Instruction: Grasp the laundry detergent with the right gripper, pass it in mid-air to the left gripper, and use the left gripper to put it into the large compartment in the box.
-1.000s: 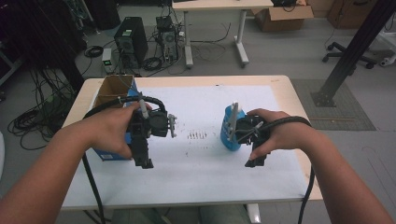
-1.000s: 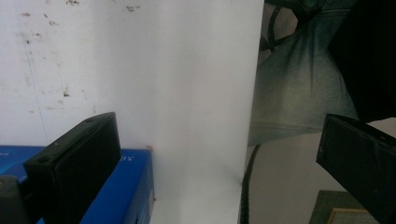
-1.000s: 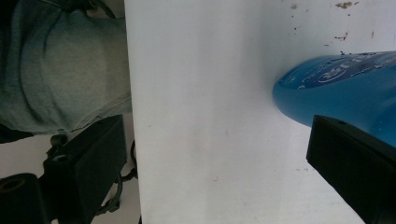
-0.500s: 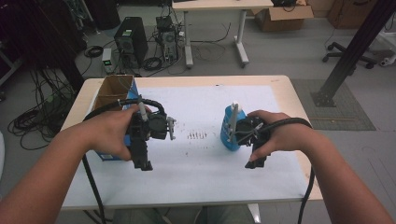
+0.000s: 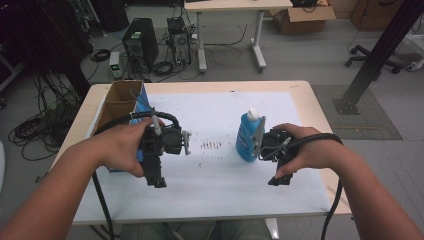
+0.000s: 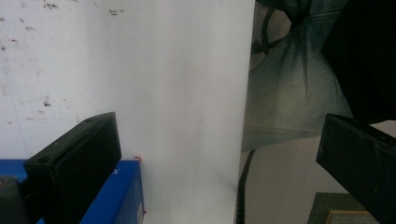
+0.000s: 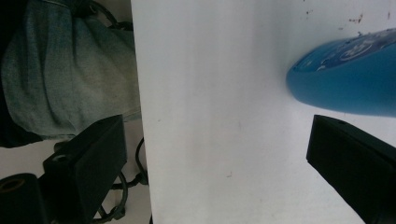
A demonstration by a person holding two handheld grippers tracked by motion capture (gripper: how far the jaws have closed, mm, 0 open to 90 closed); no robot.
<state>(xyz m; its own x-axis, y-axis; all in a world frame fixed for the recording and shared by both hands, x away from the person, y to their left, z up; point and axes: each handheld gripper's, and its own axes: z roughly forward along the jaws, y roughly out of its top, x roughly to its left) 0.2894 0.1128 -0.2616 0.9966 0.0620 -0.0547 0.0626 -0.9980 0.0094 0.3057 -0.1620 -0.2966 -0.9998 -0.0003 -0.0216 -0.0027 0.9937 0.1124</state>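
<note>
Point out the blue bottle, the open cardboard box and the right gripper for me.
blue bottle (image 5: 246, 140): high view, on its blue body.
cardboard box (image 5: 111, 111): high view, on its brown inner wall.
right gripper (image 7: 215, 158): right gripper view, midway between its two open black jaws.

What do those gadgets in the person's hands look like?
Each hand holds a chunky black gripper: the left gripper and the right gripper. Each ends in two flat, blocky black jaws. A thick black cable trails from each. Silver-grey metal parts sit on top. The forearms are bare, with no sleeves in sight.
</note>
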